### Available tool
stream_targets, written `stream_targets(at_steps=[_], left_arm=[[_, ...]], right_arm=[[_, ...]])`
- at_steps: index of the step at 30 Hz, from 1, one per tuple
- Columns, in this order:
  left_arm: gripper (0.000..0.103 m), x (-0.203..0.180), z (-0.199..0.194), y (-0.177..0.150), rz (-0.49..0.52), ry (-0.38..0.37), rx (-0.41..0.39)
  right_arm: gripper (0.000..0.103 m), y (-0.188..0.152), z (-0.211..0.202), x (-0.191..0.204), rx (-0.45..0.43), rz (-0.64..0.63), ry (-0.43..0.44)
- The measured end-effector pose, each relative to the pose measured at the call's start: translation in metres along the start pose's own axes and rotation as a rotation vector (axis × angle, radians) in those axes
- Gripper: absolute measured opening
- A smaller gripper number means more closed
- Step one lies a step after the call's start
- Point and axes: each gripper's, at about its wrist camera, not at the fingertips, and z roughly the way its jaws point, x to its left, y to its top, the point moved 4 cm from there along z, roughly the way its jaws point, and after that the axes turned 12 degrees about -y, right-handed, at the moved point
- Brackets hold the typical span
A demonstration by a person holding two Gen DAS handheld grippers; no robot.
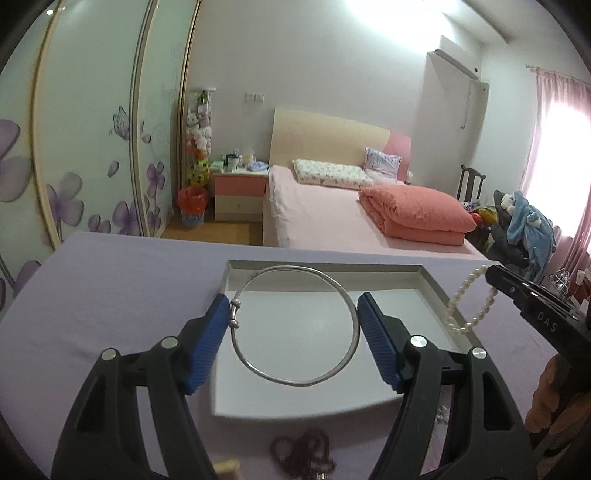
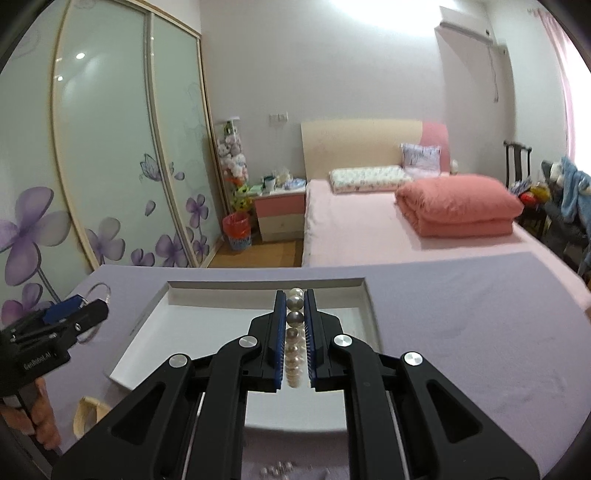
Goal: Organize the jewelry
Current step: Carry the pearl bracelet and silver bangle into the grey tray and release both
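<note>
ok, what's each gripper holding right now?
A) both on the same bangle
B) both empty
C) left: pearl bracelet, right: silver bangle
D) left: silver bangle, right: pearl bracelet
D: the left gripper spans the silver bangle between its blue pads, and the right gripper is clamped on the pearl bracelet, both above the white tray.

Open white tray floor below; dark beads on near cloth.

Ceiling light is blowing out to white glare at top; window curtain is glowing pink, overexposed. Room evenly bright, shadows soft. Fisheye is bending wardrobe doors; corners vignetting black. Near foreground blurring slightly.
</note>
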Motion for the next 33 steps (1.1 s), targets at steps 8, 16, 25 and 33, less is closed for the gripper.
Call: stream_targets(at_steps=[8, 16, 25, 33], left_arm=[[0.069, 0.011, 0.056, 0.002, -0.007, 0.021, 0.071], [0.07, 0.012, 0.087, -0.005, -0.004, 0.017, 0.118], [0.07, 0.014, 0.103, -0.012, -0.031, 0.013, 0.152], [0.072, 0.016, 0.089, -0.003, -0.014, 0.02, 0.118]], right_arm=[[0.01, -0.006, 0.045, 0.007, 0.081, 0.023, 0.024], [0.034, -0.015, 0.056, -0.001, 0.116, 0.032, 0.023], [0.034, -0.011, 0.053, -0.004, 0.086, 0.014, 0.004], [0.034, -0.009, 0.046, 0.0, 0.062, 0.004, 0.003]])
